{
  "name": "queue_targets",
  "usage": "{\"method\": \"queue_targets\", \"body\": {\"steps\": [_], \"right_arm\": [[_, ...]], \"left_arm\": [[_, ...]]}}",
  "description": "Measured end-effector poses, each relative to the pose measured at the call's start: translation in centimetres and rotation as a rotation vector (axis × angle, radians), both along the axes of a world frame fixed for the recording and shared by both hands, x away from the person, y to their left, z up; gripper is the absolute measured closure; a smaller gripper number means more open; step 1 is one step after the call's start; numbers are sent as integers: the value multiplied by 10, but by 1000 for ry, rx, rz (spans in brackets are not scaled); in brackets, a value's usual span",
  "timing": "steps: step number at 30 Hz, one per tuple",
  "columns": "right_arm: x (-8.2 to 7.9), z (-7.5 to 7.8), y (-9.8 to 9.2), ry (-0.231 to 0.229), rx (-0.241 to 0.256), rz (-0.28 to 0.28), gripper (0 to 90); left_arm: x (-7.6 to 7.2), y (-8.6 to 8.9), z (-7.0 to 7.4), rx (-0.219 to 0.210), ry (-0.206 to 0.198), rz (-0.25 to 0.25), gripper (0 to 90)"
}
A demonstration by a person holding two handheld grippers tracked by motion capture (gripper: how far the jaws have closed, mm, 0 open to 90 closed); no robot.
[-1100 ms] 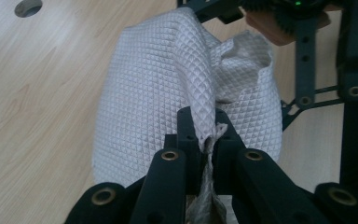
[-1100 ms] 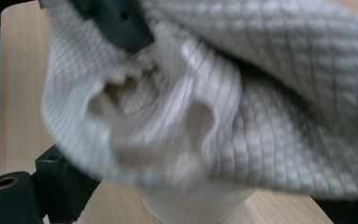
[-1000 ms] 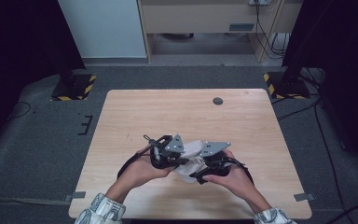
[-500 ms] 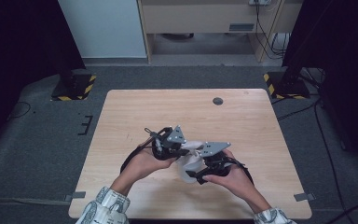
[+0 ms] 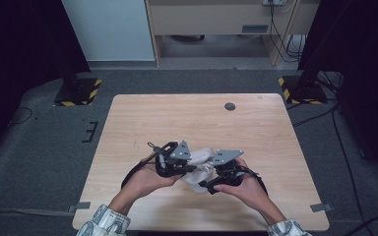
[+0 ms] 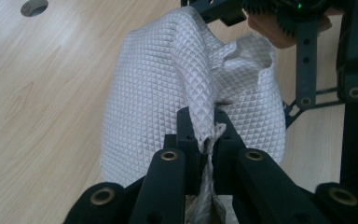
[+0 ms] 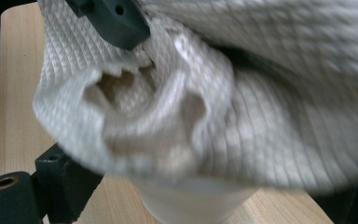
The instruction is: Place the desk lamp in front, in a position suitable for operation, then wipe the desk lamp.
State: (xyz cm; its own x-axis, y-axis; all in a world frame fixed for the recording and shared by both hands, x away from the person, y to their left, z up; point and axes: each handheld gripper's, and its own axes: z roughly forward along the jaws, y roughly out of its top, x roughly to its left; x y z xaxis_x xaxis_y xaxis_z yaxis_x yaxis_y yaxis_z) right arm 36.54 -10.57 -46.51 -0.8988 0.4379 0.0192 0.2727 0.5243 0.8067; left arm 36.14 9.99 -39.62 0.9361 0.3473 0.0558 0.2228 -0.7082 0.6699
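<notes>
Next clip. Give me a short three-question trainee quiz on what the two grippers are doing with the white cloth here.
1. True or false: the left gripper has its fingers pinched on a fold of the white cloth.
2. Where on the table are the hands working: A) far edge, B) near half, C) left corner?
3. What small dark round mark sits near the table's far edge?

Key: 1 true. 2 B. 3 a hole.
</notes>
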Motion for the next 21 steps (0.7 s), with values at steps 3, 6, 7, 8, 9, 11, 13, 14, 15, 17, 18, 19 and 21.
{"method": "queue_targets", "body": {"steps": [3, 6, 7, 8, 9, 11, 13, 14, 15, 17, 18, 19, 21], "right_arm": [[0, 0, 0, 0, 2, 1, 96], [0, 0, 0, 2, 3, 1, 96], [0, 0, 0, 3, 3, 1, 96], [0, 0, -1, 3, 3, 1, 96], [0, 0, -1, 3, 2, 0, 97], [0, 0, -1, 1, 2, 0, 97], [0, 0, -1, 2, 3, 2, 98], [0, 0, -1, 1, 3, 2, 98], [0, 0, -1, 1, 3, 2, 98], [0, 0, -1, 1, 3, 0, 97], [0, 0, -1, 1, 3, 0, 97], [0, 0, -1, -1, 3, 1, 97], [0, 0, -1, -1, 2, 1, 97]], "left_arm": [[4, -6, 0, -7, -1, 0, 846], [8, -13, 1, -3, -10, 2, 844], [11, -14, 1, -1, -12, 7, 843], [13, -15, 1, -4, -12, 15, 843], [16, -14, 2, -5, -12, 25, 842], [19, -13, 2, -4, -15, 38, 842], [20, -7, 4, -8, -15, 60, 842], [20, -7, 4, -8, -15, 60, 842], [19, -1, 4, 2, -21, 65, 842], [17, 5, 4, 2, -16, 75, 843], [17, 5, 4, 2, -16, 75, 843], [13, 9, 2, 1, -11, 70, 844], [10, 11, 1, 3, -10, 64, 844]]}}
